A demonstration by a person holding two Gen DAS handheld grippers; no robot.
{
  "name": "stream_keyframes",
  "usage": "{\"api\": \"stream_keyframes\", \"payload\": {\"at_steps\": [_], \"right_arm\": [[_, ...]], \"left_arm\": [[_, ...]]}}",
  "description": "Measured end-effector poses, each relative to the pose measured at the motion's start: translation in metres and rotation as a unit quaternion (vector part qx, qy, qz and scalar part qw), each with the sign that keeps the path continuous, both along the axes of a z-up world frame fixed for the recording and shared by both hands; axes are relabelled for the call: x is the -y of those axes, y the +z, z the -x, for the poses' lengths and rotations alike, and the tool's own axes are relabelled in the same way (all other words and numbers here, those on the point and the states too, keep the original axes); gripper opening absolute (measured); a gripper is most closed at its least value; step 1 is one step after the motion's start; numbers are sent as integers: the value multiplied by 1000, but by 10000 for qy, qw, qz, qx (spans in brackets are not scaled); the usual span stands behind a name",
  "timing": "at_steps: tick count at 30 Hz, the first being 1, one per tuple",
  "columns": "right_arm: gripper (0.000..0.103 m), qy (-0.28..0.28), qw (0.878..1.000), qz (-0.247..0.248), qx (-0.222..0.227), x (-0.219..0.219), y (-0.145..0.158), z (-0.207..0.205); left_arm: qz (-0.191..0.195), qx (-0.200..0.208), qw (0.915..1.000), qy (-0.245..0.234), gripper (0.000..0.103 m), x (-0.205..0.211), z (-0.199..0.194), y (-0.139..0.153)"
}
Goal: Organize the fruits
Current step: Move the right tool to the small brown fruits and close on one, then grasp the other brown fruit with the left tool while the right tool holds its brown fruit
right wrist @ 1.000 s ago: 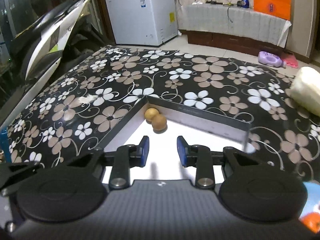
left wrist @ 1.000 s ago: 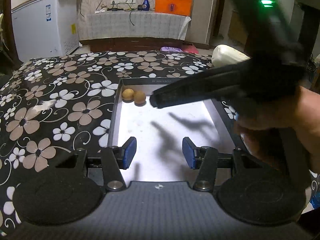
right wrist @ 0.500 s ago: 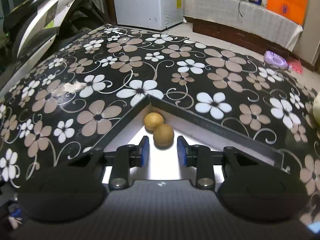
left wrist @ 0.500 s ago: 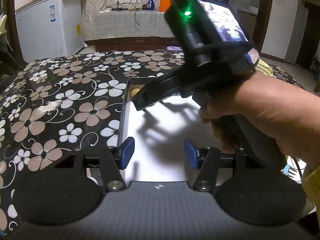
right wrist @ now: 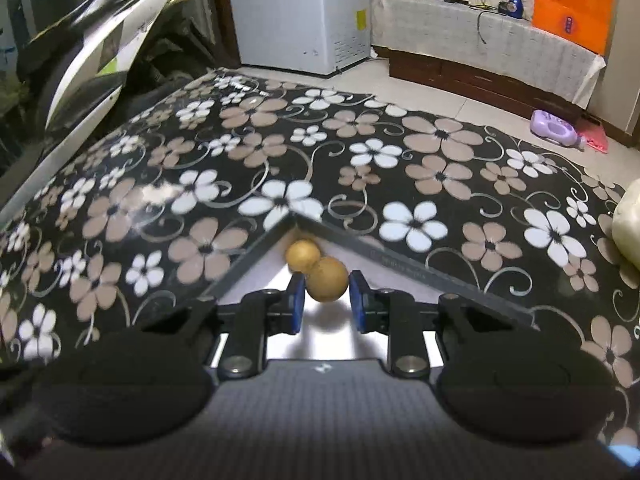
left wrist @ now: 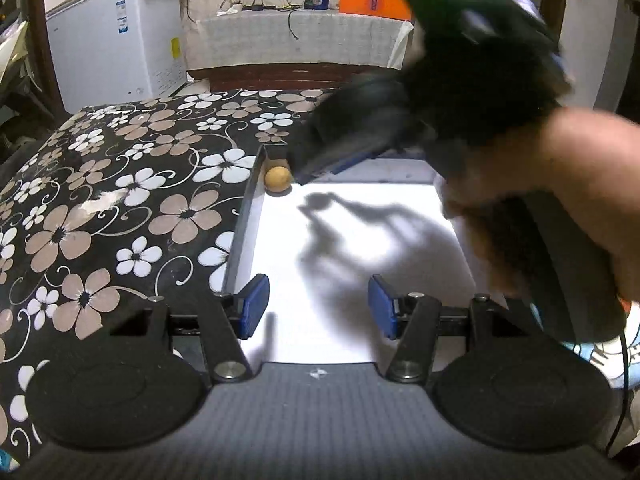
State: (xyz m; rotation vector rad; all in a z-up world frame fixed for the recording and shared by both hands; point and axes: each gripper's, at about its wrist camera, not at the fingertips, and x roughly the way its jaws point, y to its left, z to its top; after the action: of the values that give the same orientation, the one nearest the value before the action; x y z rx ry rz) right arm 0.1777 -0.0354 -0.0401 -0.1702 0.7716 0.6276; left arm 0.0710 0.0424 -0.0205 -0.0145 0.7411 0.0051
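While both grippers are held over the white tray point(right wrist: 256, 258), two small round brown fruits are seen in its far corner, touching each other; being nearly spherical, neither shows a clear long axis or pointing direction, though the pair is lined up from the corner toward the right gripper point(right wrist: 325, 306). The nearer fruit point(right wrist: 327, 279) lies between the blue pads point(right wrist: 297, 305) of the right gripper, whose jaws have come down close to their narrowest; the pads are seen at or against the fruit's sides, so it is taken as gripped. The farther fruit point(right wrist: 302, 255) sits just beyond, in the corner, partly covered by the nearer one. The left gripper point(left wrist: 316, 306) is held about half open over the tray's near end, with nothing between its pads. In the left wrist view only one fruit point(left wrist: 277, 178) is visible, just left of the right gripper's fingertips; the other is hidden behind that gripper, which, with the hand point(left wrist: 552, 184) holding it, is blurred and covers the tray's far right part. The tray rests on a dark flowered tablecloth point(right wrist: 200, 184).
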Motion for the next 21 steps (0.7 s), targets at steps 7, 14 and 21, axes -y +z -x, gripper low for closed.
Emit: {"api": "stream_keyframes", "payload": {"at_steps": [7, 14, 21], "right_arm": [[27, 112, 9978, 604, -262, 11, -15, -1], [31, 214, 9995, 218, -101, 1, 4, 1], [29, 277, 9981, 522, -171, -39, -19, -14]], "left_arm": [[30, 5, 9999, -104, 61, 1, -1, -1], [62, 106, 9997, -217, 64, -1, 5, 5], [92, 81, 9995, -307, 65, -4, 6, 5]]}}
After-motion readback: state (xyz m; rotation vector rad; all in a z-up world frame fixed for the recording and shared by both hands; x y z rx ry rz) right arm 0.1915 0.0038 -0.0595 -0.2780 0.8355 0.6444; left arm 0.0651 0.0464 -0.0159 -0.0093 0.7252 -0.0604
